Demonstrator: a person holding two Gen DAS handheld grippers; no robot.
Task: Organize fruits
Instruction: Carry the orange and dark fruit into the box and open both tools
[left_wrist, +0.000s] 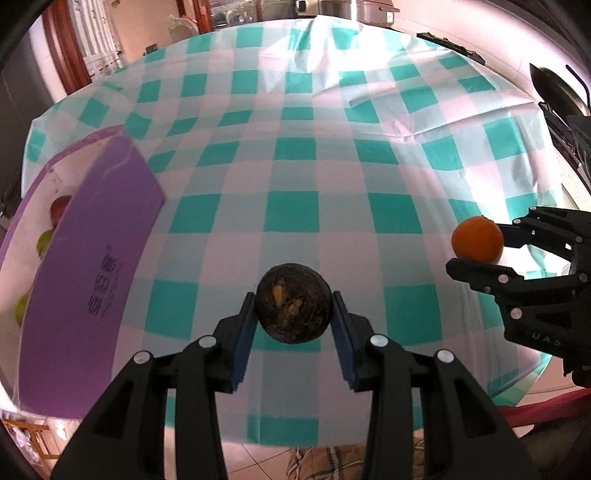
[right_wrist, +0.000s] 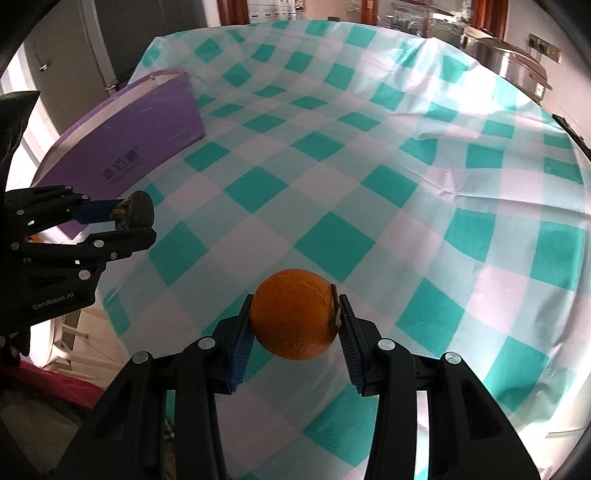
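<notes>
The dark brown fruit (left_wrist: 293, 303), round and mottled with yellowish patches, sits clamped between the blue pads of the left gripper (left_wrist: 294, 314), held in the air above the bench's green-and-white checked cloth (left_wrist: 295, 177). The orange (right_wrist: 294, 314) is pinched the same way in the right gripper (right_wrist: 295, 317), also clear of the cloth, with its stem end against the right-hand pad. To the left stands the purple box (left_wrist: 92, 251), its open top showing a red fruit (left_wrist: 59, 206) and green fruits (left_wrist: 44, 242) already inside, so it looks like the place where both held fruits belong. The risks lie in the carry and the release. Both fruits are round and are gripped near the fingertips, so a sudden swing could roll one out of its pads. The box wall stands high on the near side, and a low approach could knock a fruit against the rim. Both grippers heading for the box at once could collide, and a drop from height could bruise the fruit below.
</notes>
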